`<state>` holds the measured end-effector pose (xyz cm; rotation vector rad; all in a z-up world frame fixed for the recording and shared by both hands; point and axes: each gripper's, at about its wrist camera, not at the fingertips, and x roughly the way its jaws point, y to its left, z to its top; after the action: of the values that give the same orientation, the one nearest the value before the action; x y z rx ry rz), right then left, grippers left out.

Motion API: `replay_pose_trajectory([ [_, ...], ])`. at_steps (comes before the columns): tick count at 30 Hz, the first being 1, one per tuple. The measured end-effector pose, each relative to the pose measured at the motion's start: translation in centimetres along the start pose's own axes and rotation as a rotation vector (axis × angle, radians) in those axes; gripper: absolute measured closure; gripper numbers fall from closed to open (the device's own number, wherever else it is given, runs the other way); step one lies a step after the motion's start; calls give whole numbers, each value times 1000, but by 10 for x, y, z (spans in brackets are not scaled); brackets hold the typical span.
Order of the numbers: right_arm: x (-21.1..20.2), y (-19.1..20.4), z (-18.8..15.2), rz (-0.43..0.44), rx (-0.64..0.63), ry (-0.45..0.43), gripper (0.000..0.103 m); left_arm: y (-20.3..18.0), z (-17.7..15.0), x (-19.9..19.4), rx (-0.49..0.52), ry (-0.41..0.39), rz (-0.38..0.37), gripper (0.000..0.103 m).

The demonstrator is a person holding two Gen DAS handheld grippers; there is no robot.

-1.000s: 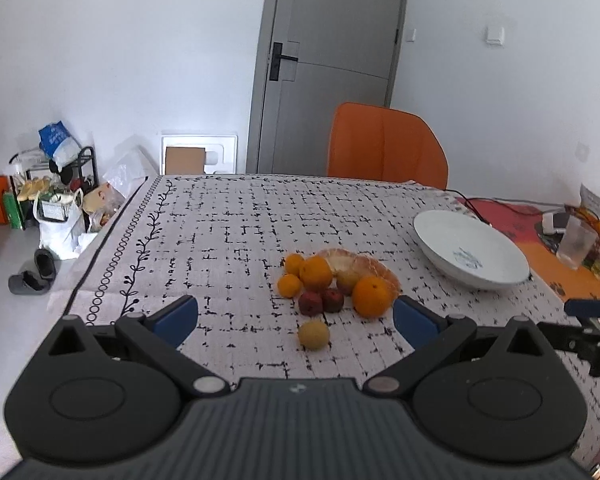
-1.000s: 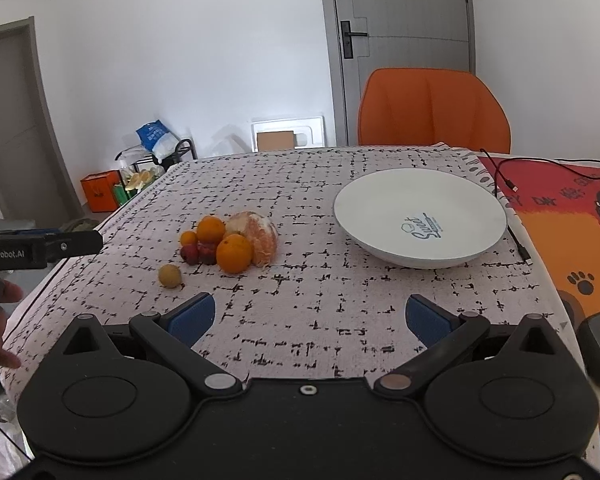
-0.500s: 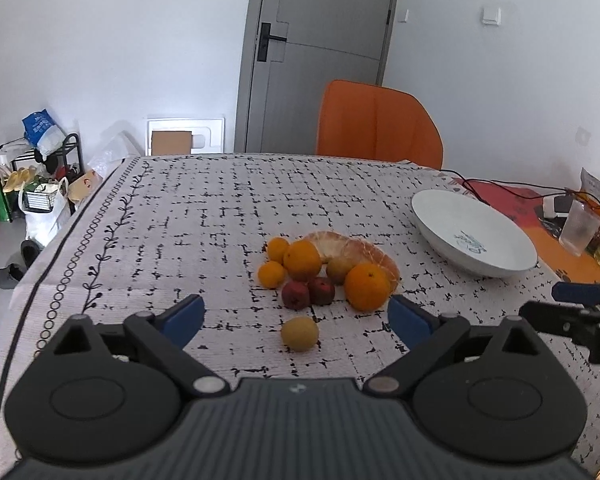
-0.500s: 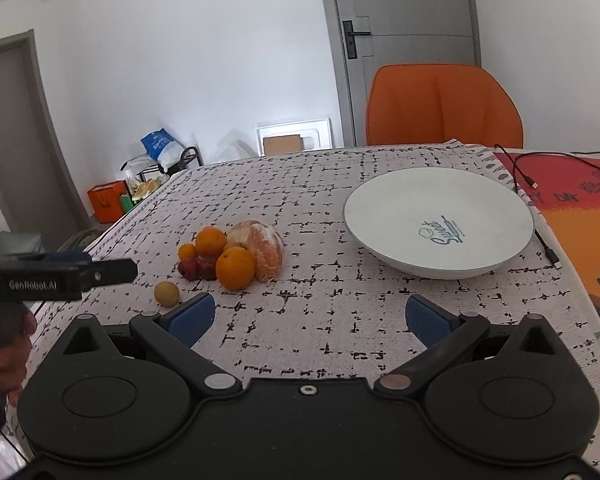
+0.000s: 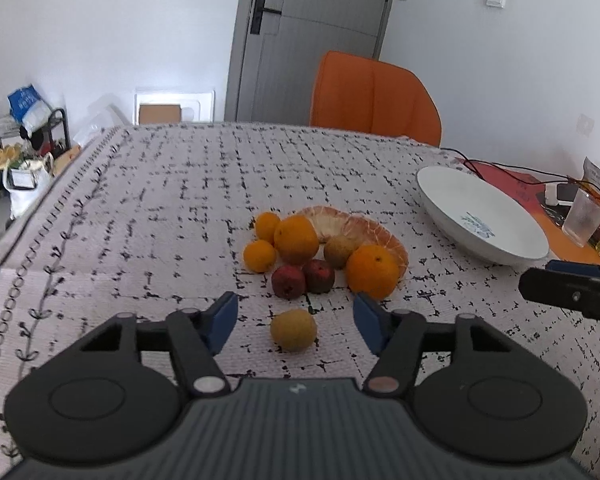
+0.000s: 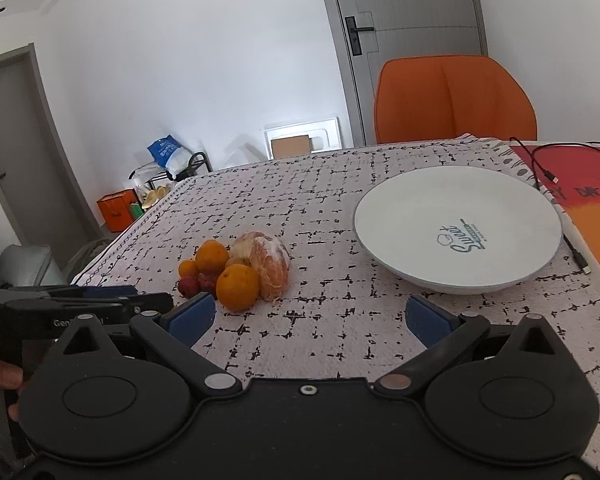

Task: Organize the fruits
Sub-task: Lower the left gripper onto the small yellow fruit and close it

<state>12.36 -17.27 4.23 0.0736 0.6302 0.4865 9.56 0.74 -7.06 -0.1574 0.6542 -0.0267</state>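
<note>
A: Left gripper [image 5: 294, 318] is closing, jaws still apart. The small yellow-brown fruit [image 5: 293, 329] sits between the pads, no contact yet. It's on the tablecloth [image 5: 172, 208], just on your side of the fruit pile [image 5: 320, 248] and apart from it.

B: Right one?

A: Right gripper [image 6: 306, 316] is wide apart with nothing in it, hovering over bare cloth between the pile and the white plate [image 6: 420, 216]. Plate is empty, well to the right of the pile.

B: How will that small fruit handle?

A: My guess: light, round, firm skin. It will roll if you nudge it with one pad first. Centre it and take it across the widest part, pads level on both sides. Low down, near the cloth.

B: Squeeze force?

A: Gentle. Looks like thin skin, likely bruises. Stop as soon as both pads seat.

B: And the rest of the pile?

A: Large orange [image 5: 372, 272] at the pile's near right looks heavier and stiffer, so take it at the equator too. The two dark red fruits [image 5: 303, 278] at the near edge touch each other, so pulling one may shift the other. The peeled citrus [image 5: 352, 224] at the back is soft and looks easy to tear. Grip it lightly across the thick middle, last.
</note>
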Motion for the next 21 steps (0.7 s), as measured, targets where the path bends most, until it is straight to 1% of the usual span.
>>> replay_pose_trajectory([
  [2, 4, 0, 0, -1, 6, 9, 0, 0, -2, 6, 4, 12, -7, 47],
  [3, 6, 1, 0, 2, 9, 12, 0, 0, -3, 8, 5, 20, -11, 53],
  [5, 9, 2, 0, 5, 6, 16, 0, 2, -5, 14, 7, 36, -20, 65],
  [6, 11, 3, 0, 5, 2, 18, 0, 2, -6, 18, 8, 46, -17, 77],
  [7, 13, 4, 0, 6, -1, 20, 1, 4, -7, 19, 2, 43, -20, 77],
  [8, 15, 6, 0, 6, -3, 24, 6, 5, -8, 18, -3, 36, -22, 77],
  [12, 23, 11, 2, 21, -14, 38, 15, 10, -6, 15, 9, 20, -5, 77],
  [14, 29, 16, 3, 27, -23, 49, 23, 14, -5, 13, 4, 11, -4, 77],
  [16, 34, 20, 4, 41, -29, 61, 29, 19, -3, 11, -3, 4, 2, 77],
  [20, 44, 30, 5, 74, -47, 77, 37, 28, -2, 9, -15, -4, 13, 77],
  [21, 47, 32, 6, 80, -50, 81, 38, 31, -2, 8, -19, -5, 16, 77],
])
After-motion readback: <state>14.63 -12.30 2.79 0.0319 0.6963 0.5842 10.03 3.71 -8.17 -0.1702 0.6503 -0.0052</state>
